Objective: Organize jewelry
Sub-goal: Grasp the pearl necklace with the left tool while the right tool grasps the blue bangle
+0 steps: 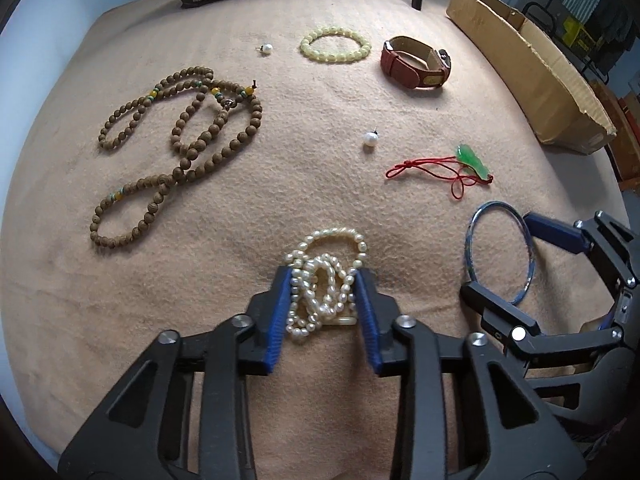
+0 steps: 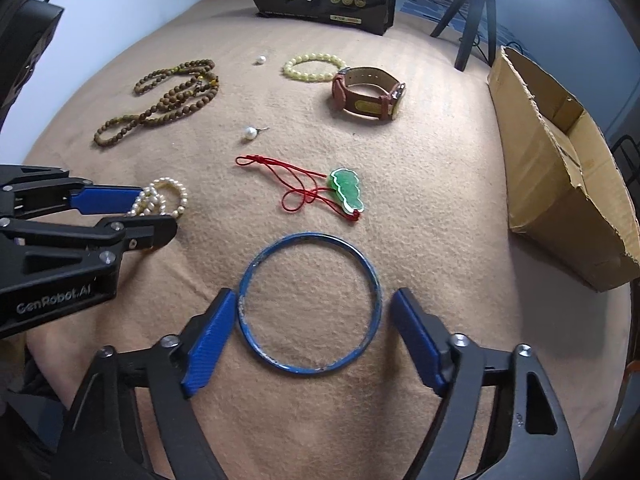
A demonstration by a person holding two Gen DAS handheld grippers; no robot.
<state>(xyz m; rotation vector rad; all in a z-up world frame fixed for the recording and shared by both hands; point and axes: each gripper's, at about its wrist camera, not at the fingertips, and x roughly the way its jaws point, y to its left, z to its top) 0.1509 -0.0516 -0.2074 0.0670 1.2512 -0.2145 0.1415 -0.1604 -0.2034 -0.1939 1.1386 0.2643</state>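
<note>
Not much looks sorted yet, I'd say: the pieces lie scattered over the tan blanket, and the cardboard box at the right edge, perhaps where they belong, shows nothing inside from here. The left tool has its blue pads drawn in narrow on either side of a bunched pearl strand, touching it or very nearly, though the heap seems to rest on the blanket. The right tool stands wide around a blue bangle lying flat; its left pad is just at the rim, the right pad a little apart, so nothing is held. The bangle's paint is chipped and worn along its left side. Farther off lie a long loop of brown wooden beads, a pale yellow bead bracelet, a brown leather watch standing on its strap, two loose pearl studs well apart, and a green pendant on a tangled red cord. All of these remain to be dealt with.
</note>
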